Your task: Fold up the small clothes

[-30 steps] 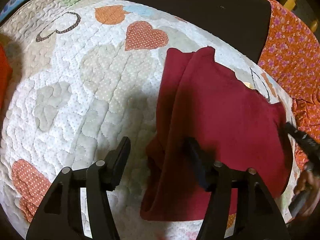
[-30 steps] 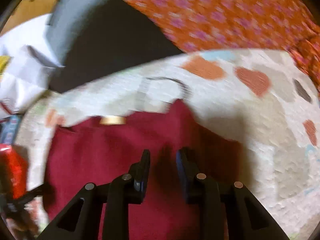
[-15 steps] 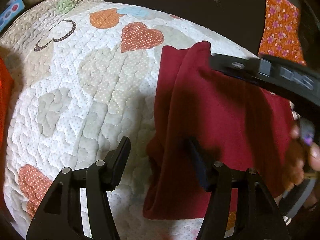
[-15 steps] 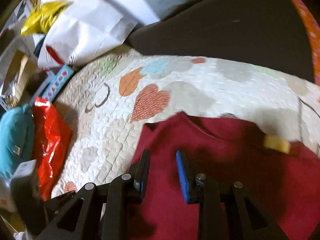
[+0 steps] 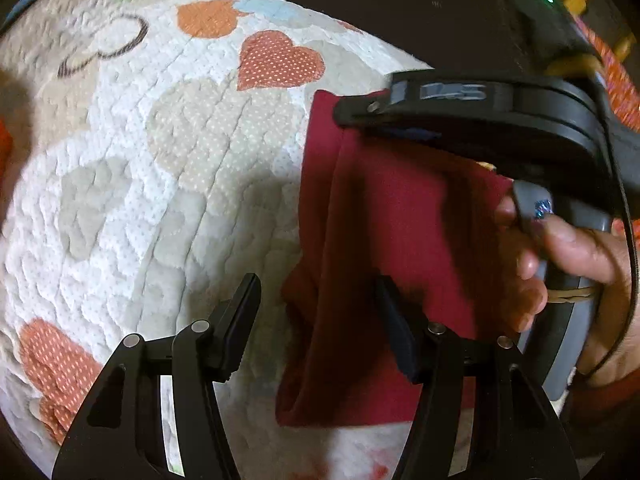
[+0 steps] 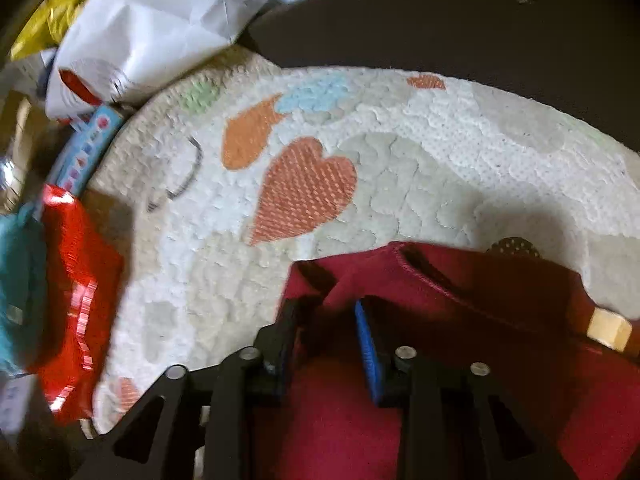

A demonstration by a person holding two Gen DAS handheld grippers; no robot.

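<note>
Garment: dark red small garment (image 5: 384,240) lies on the heart-patterned quilt (image 5: 168,184), partly folded, with a long lengthwise fold along its left edge in the left wrist view
Garment detail: in the right wrist view the same cloth (image 6: 460,292) shows a stitched hem edge and a pale tan tag (image 6: 608,328) at its right side
Left gripper: left gripper (image 5: 316,308) has its jaws spread wide; one finger is over bare quilt, the other over the red cloth, and the folded left edge of the garment lies between them; nothing is pinched
Right gripper: right gripper (image 6: 326,334) reaches in over the far end of the garment; its blue-padded jaws stand a little apart with a raised ridge of red cloth between them, but blur hides whether the pads press on it, so I cannot tell if it grips
Right hand: hand (image 5: 560,256) wraps the grey handle of the right gripper, seen at the right in the left wrist view
Surroundings: red shiny packet (image 6: 72,292), a teal item (image 6: 16,272) and a white bag (image 6: 152,28) sit beyond the quilt's left edge; dark surface (image 6: 460,16) borders its far side
</note>
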